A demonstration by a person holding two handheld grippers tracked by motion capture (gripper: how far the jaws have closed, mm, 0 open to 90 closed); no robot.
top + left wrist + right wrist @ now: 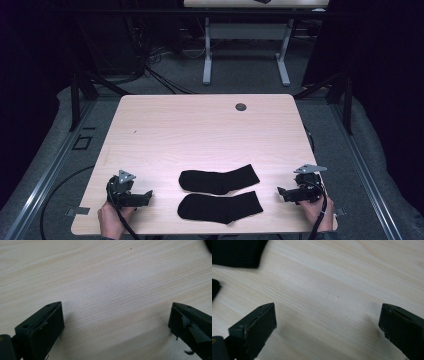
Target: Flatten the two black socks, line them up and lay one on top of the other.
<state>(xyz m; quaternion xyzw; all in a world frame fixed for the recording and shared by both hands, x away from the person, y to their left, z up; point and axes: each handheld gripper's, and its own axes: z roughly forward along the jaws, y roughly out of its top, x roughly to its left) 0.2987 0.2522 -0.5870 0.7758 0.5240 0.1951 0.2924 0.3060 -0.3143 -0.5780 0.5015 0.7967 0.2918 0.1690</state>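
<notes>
No brand or writing reads anywhere on the two black fabric socks (220, 180) lying side by side at the near middle of your pale wood-grain desk (200, 130). Your left claw (148, 195) sits wide and empty to their left, your right claw (280, 191) wide and empty to their right. In the right gripper view a sock's cuff (237, 252) is cut off by the frame.
</notes>
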